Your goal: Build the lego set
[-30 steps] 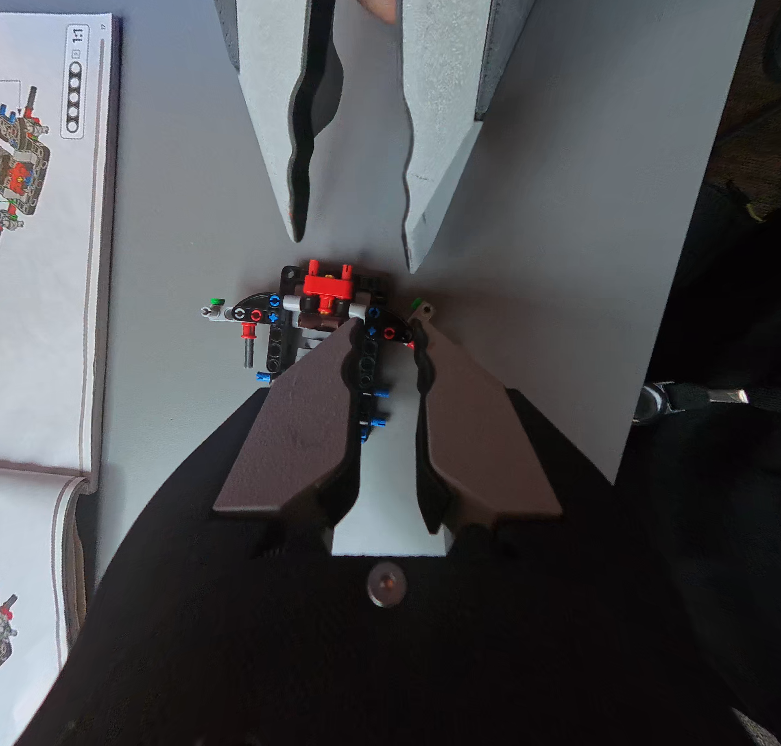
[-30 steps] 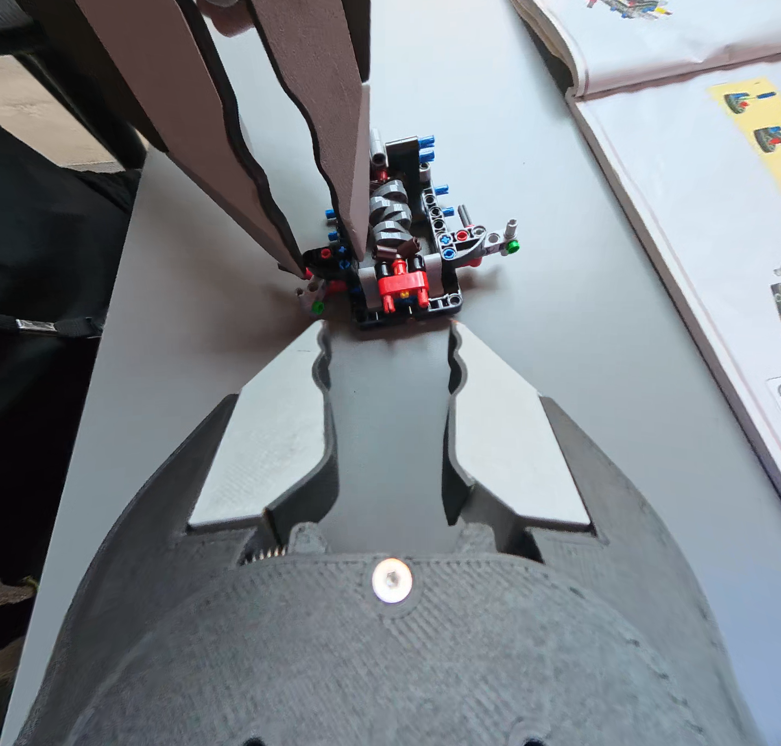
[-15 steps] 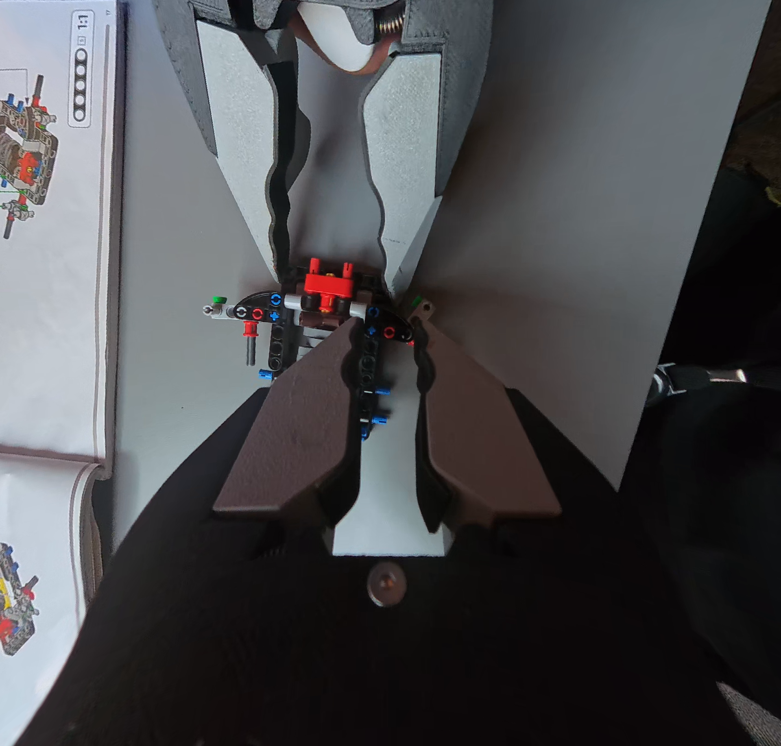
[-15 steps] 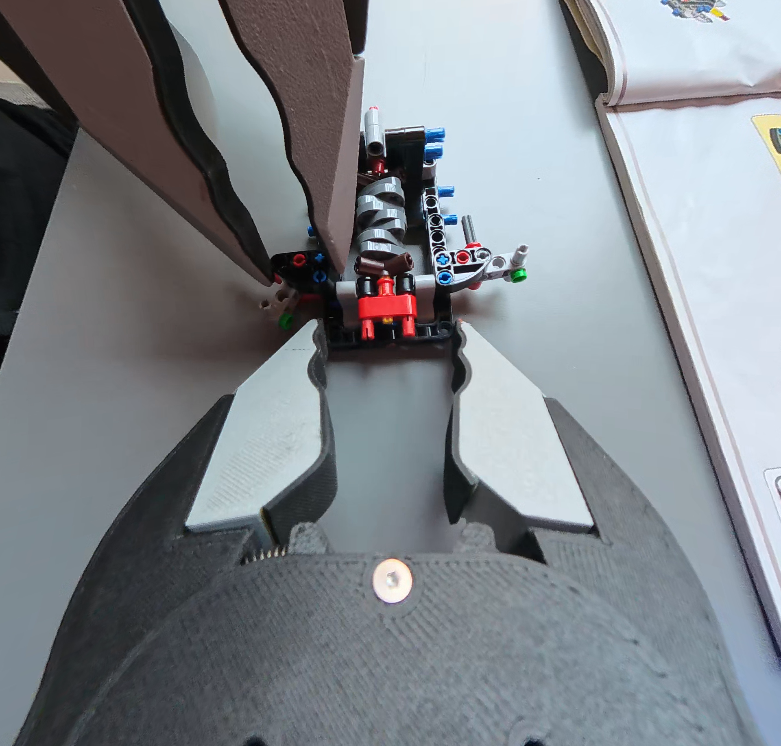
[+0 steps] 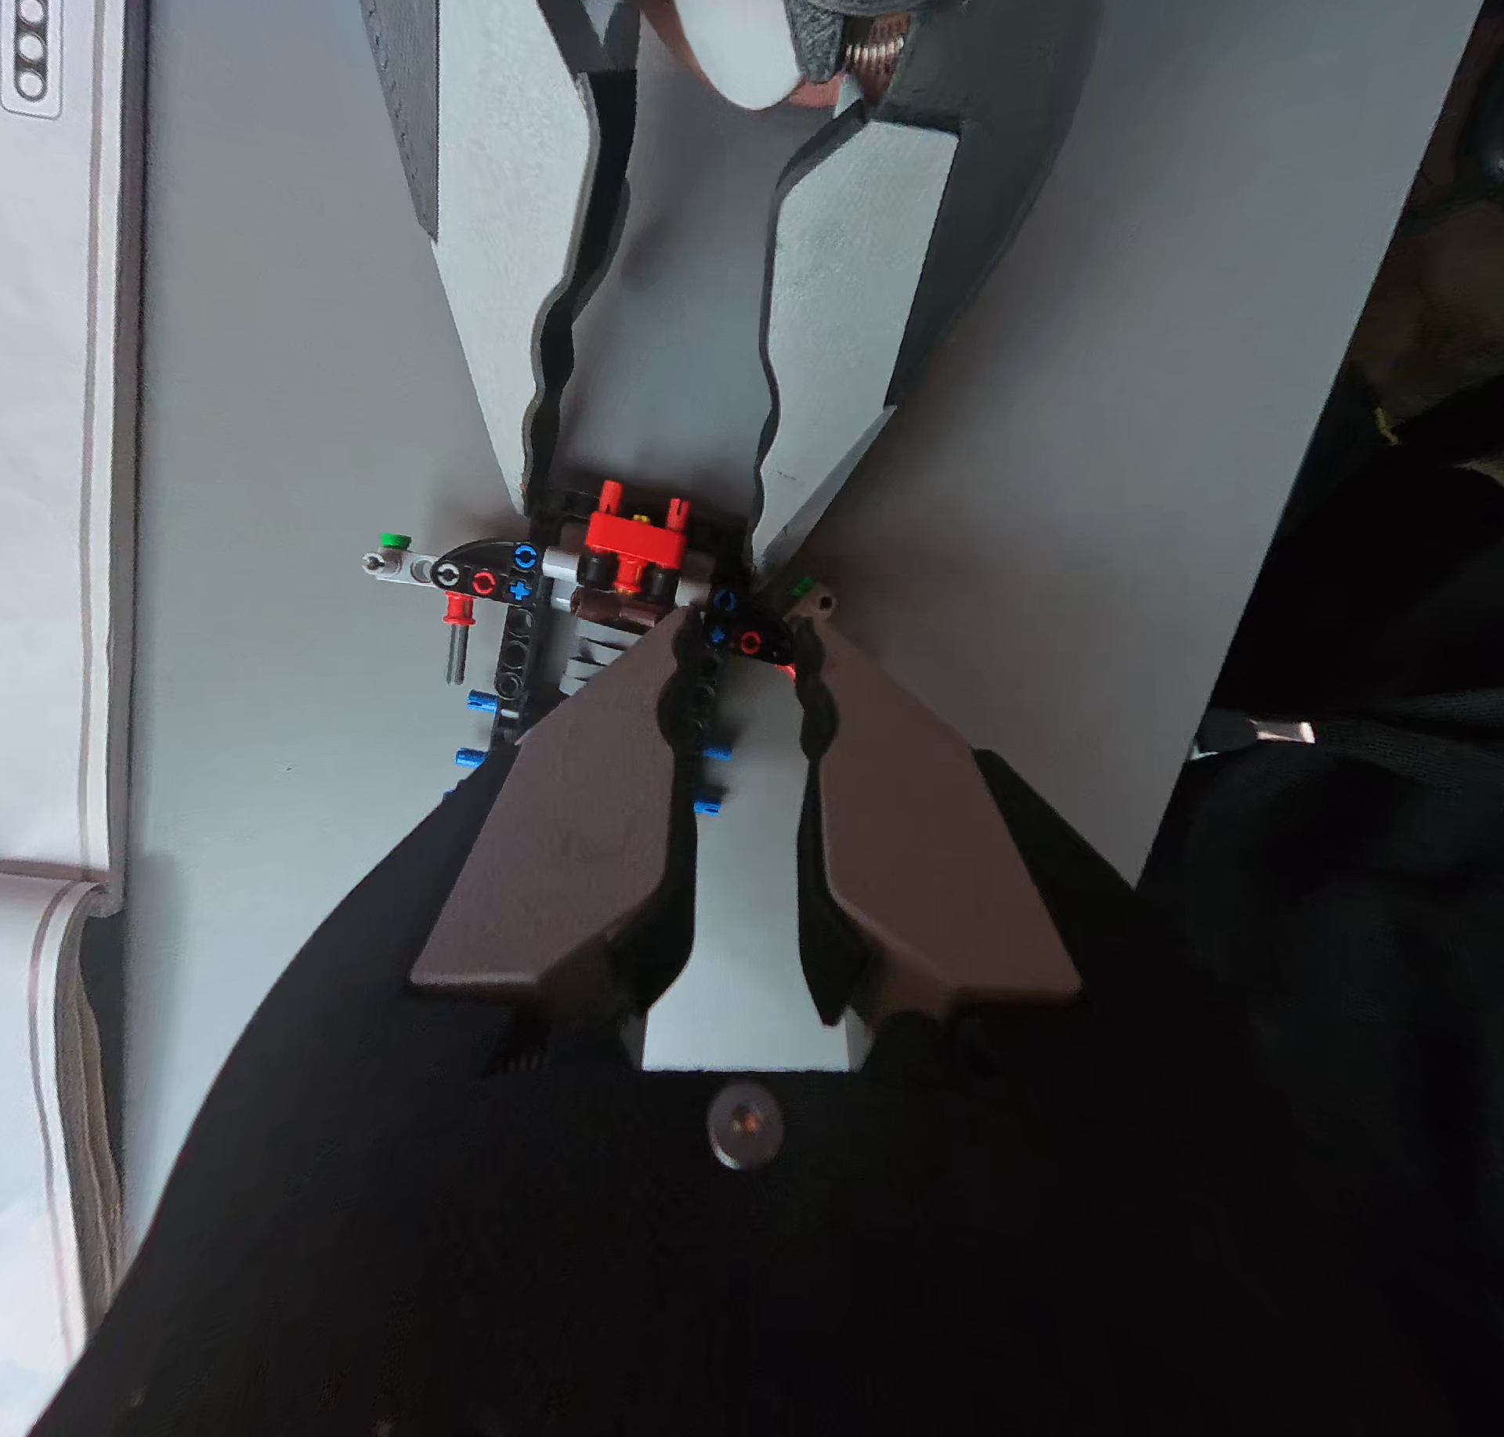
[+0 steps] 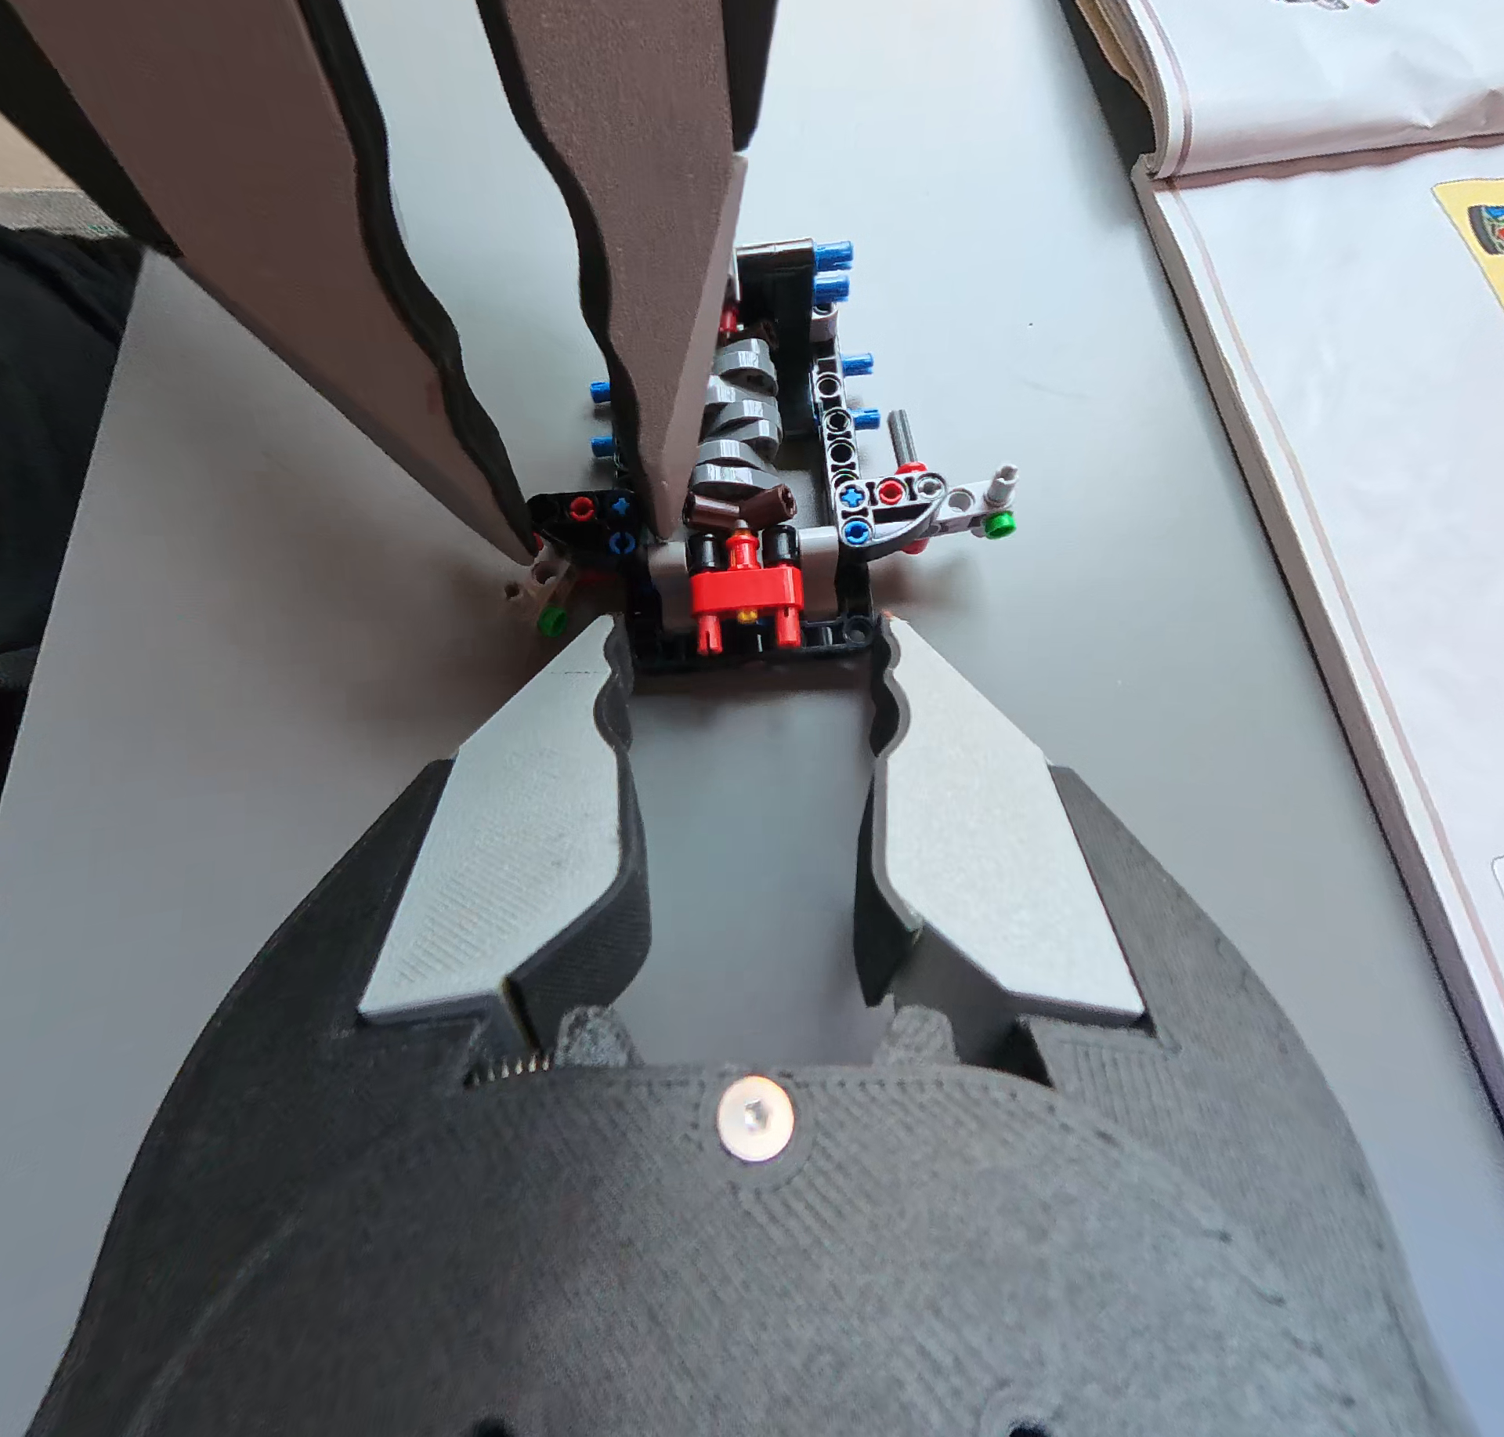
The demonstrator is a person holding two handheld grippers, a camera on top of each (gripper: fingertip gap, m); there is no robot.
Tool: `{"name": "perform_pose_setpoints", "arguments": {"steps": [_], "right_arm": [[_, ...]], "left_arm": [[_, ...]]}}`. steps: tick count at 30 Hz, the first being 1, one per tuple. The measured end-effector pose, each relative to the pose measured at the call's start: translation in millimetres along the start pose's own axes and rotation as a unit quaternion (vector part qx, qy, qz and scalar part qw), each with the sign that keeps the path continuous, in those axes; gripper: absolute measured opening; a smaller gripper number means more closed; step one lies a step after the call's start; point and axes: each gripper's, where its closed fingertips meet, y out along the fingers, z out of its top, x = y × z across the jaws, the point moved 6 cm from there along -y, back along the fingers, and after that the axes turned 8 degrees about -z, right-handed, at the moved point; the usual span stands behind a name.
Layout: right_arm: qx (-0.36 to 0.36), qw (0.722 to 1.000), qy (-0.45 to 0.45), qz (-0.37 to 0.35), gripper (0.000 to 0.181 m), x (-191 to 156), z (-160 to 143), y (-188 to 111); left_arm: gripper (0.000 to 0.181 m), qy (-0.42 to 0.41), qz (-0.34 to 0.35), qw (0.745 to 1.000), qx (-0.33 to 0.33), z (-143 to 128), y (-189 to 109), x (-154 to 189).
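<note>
A small lego assembly lies on the grey table: a black beam frame with grey cams inside, blue pins on its sides, a red block at one end and black curved wings. My left gripper, with brown fingers, straddles one wing and side beam and is closed on it. It also shows in the right wrist view. My right gripper, with grey fingers, is open. Its fingertips sit on either side of the frame's red-block end. It also shows in the left wrist view.
An open instruction booklet lies beside the assembly and also shows in the right wrist view. The table ends close beyond the left gripper's side, with dark floor and bags past the edge. One gripper's finger ends stand about 4 centimetres off the other's.
My right gripper has come down and forward until its fingertips flank the end of the frame, at the same opening. The left gripper and the assembly have stayed in place.
</note>
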Motion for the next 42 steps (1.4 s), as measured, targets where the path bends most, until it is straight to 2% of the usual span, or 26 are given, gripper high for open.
{"name": "perform_pose_setpoints", "arguments": {"steps": [5, 13, 17, 23, 30, 32, 35, 38, 42], "right_arm": [[-0.002, 1.000, 0.007, -0.007, 0.057, -1, 0, 0], [0.005, 0.999, 0.033, 0.006, 0.055, 0, -1, -4], [0.048, 0.997, 0.055, 0.016, 0.056, 0, 9, -8], [0.036, 0.999, 0.026, -0.028, 0.052, 0, 11, -1], [0.037, 0.999, 0.019, -0.035, 0.051, -1, 11, 0], [0.035, 0.999, 0.027, -0.029, 0.042, 0, 11, 0], [0.035, 0.999, 0.029, -0.012, 0.038, -1, 11, -1], [0.035, 0.999, 0.028, -0.016, 0.038, -1, 11, -1], [0.034, 0.998, 0.025, -0.039, 0.049, 2, 8, -4]], "left_arm": [[0.016, 0.014, 0.032, 0.999, -0.007, 3, 2, 0], [0.016, 0.001, 0.013, 1.000, 0.025, -1, 0, -2], [0.016, -0.001, 0.014, 0.999, 0.033, -1, 0, -3], [0.016, -0.008, 0.018, 0.999, 0.046, -4, -1, -6], [0.016, -0.021, 0.012, 0.998, 0.055, -5, -3, -7], [0.020, -0.018, 0.008, 0.998, 0.055, -5, -4, -5], [0.023, 0.002, 0.000, 0.999, 0.052, -6, -9, 1], [0.027, 0.021, 0.033, 0.998, 0.039, -10, -17, -2], [0.027, 0.042, 0.055, 0.996, 0.048, -16, -39, -3]]}}
